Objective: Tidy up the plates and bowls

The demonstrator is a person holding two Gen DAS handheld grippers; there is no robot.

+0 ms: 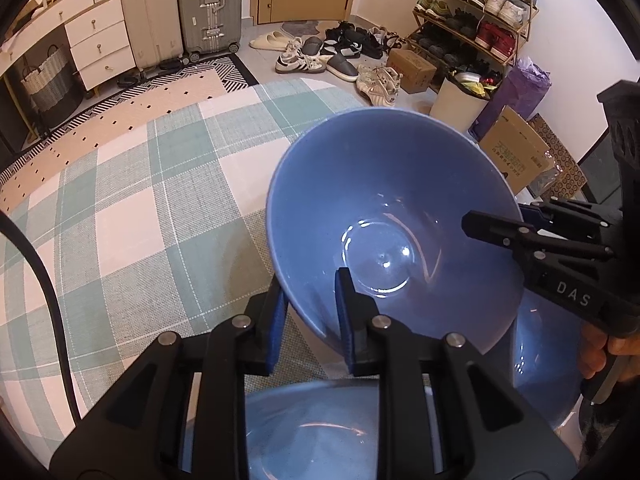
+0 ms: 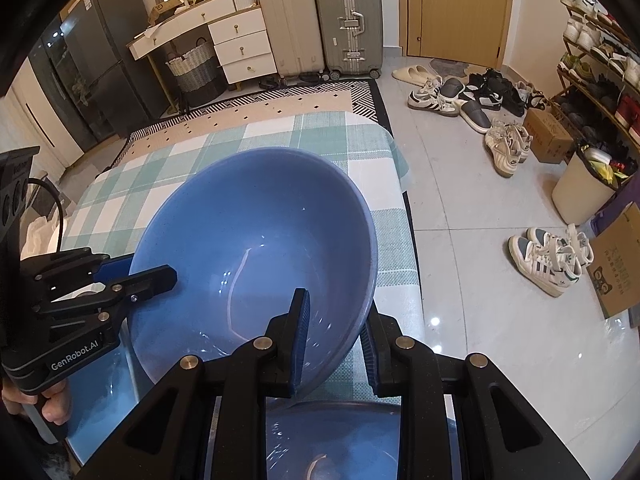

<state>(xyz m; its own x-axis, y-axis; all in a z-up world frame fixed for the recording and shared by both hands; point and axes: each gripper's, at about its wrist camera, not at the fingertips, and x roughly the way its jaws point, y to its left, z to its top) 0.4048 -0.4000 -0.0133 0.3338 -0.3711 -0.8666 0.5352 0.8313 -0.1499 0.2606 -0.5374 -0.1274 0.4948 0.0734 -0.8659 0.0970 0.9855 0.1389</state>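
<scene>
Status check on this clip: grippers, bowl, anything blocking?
Left gripper and right gripper both shut on the blue bowl, opposite rims. Bowl held tilted above the checked tablecloth. More blue dishes below; nothing blocking.

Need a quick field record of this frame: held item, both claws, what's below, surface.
held item: blue bowl, tilted, raised off the table
left claw: shut on the bowl's near rim, one finger inside, one outside
right claw: shut on the opposite rim
below: more blue dishes, partly hidden by the claws
surface: checked tablecloth
</scene>
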